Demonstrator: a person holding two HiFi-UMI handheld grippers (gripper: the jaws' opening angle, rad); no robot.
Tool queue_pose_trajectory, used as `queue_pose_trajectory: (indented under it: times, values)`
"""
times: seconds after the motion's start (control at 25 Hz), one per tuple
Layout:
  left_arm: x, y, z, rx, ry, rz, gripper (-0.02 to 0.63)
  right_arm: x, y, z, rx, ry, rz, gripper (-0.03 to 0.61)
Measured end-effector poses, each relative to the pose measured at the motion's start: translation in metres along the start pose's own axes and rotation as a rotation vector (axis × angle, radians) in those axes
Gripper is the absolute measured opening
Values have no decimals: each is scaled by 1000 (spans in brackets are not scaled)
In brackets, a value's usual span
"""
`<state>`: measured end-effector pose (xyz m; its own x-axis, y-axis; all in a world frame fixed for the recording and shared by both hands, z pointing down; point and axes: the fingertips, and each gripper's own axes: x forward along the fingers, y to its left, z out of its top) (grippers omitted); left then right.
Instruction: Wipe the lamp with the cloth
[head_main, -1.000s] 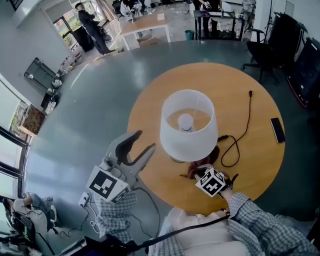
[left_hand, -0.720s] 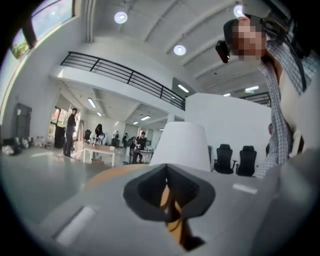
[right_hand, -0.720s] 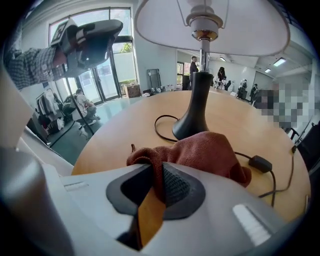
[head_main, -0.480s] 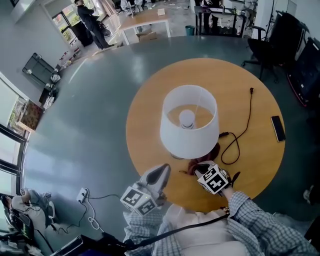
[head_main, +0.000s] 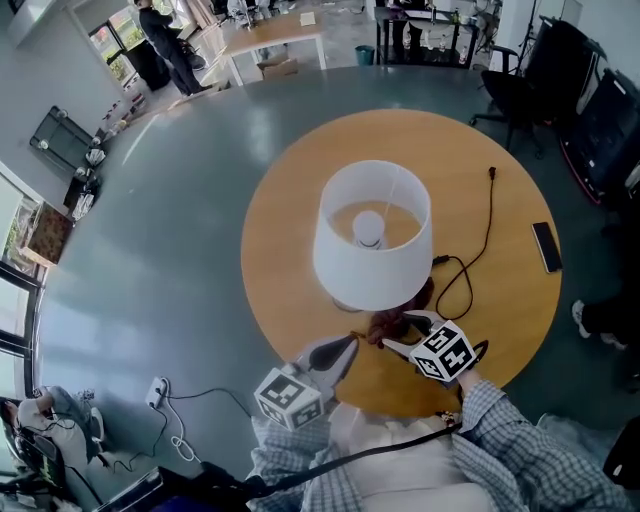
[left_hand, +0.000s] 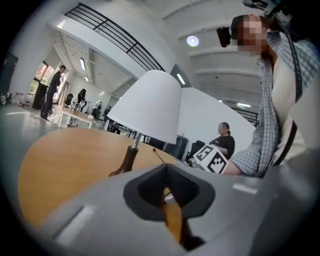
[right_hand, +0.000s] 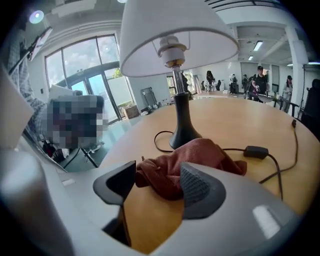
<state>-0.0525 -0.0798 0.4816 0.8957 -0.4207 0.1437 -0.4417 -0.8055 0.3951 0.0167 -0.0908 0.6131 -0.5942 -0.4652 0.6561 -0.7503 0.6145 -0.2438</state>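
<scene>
A lamp with a white shade (head_main: 372, 235) and a dark base (right_hand: 183, 132) stands in the middle of the round wooden table (head_main: 290, 190). A dark red cloth (head_main: 392, 322) lies crumpled on the table just in front of the base. My right gripper (head_main: 400, 333) is at the cloth with its jaws opening. In the right gripper view the cloth (right_hand: 185, 162) bulges between the wide-spread jaws of the right gripper (right_hand: 157, 177). My left gripper (head_main: 345, 346) is shut and empty at the table's near edge. In the left gripper view the left gripper (left_hand: 167, 175) points level toward the lamp (left_hand: 147, 105).
The lamp's black cord (head_main: 488, 215) loops across the table's right side to a loose plug. A dark phone (head_main: 546, 246) lies near the right rim. Cables and a power strip (head_main: 160, 395) lie on the floor at the left. People (head_main: 160, 45) stand far back.
My left gripper swung from out over the floor at the left down to the table's near edge and shut. The right gripper's jaws spread wide apart at the cloth.
</scene>
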Motion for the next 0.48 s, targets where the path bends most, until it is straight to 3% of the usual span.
queue_pose_trajectory:
  times: [0.12, 0.28, 0.32, 0.48]
  values:
    - [-2, 4, -3, 7, 13, 1, 5, -20, -1, 10, 33, -96, -27, 254]
    - [-2, 4, -16, 12, 54, -17, 5, -49, -10, 26, 109, -249, -150, 30]
    - [-1, 4, -19, 11, 59, -20, 5, -54, -9, 28, 129, -276, -159, 5]
    - [4, 8, -25, 7, 53, 14, 5, -64, 3, 37, 201, -348, -170, 5]
